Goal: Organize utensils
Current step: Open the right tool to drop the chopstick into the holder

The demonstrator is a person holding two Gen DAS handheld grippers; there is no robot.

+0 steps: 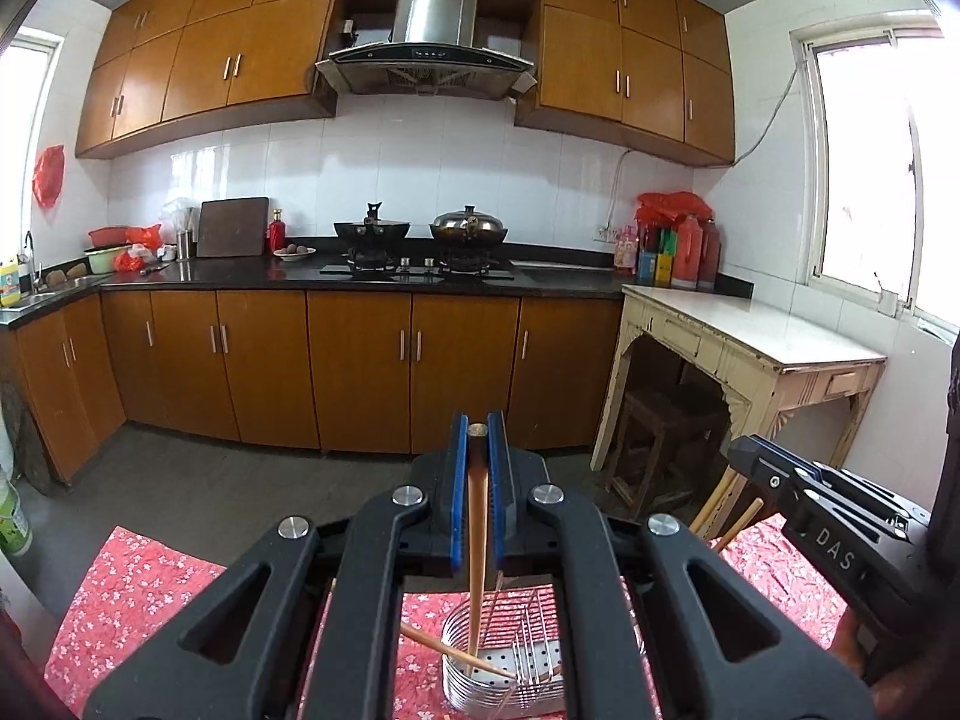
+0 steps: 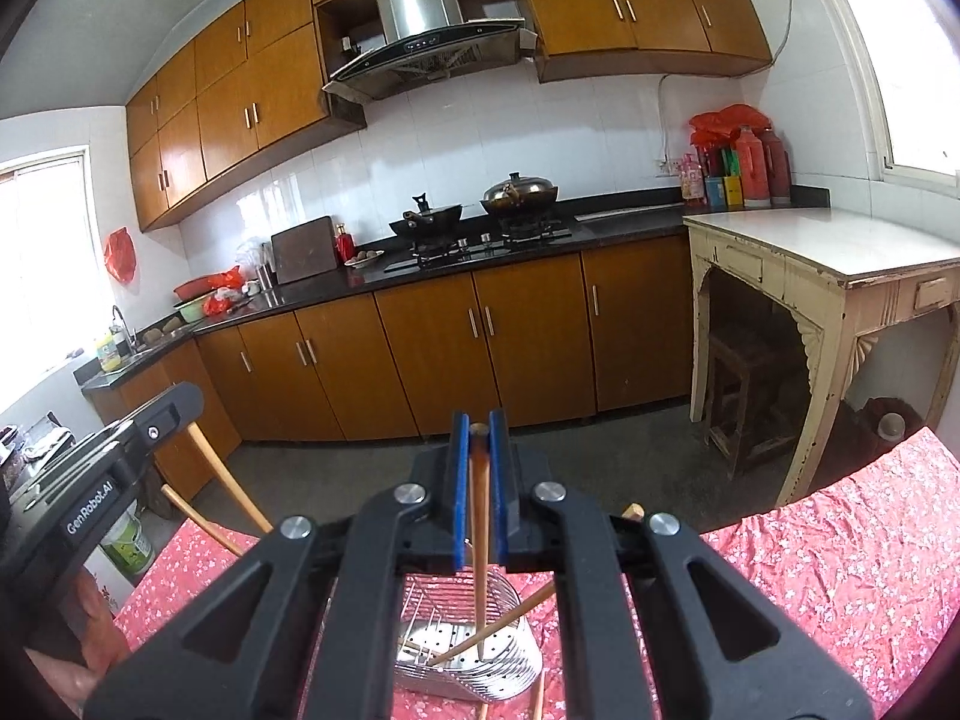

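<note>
My left gripper (image 1: pixel 478 438) is shut on a wooden chopstick (image 1: pixel 477 540) that hangs down into a metal wire utensil holder (image 1: pixel 480 684) just below it. Another chopstick (image 1: pixel 456 654) leans slanted in the holder. At the right edge of this view is my right gripper (image 1: pixel 744 456). In the right wrist view, the right gripper (image 2: pixel 478 438) is shut on its own chopstick (image 2: pixel 480 540), whose tip reaches into the same holder (image 2: pixel 498 672), beside a slanted chopstick (image 2: pixel 498 624). The left gripper (image 2: pixel 174 414) shows at the left.
The holder stands on a table with a red floral cloth (image 1: pixel 132 600) (image 2: pixel 840 570). Across a grey floor run brown cabinets and a dark counter (image 1: pixel 252 273) with two woks on a stove (image 1: pixel 420 267). A cream side table (image 1: pixel 750 336) with a stool under it stands right.
</note>
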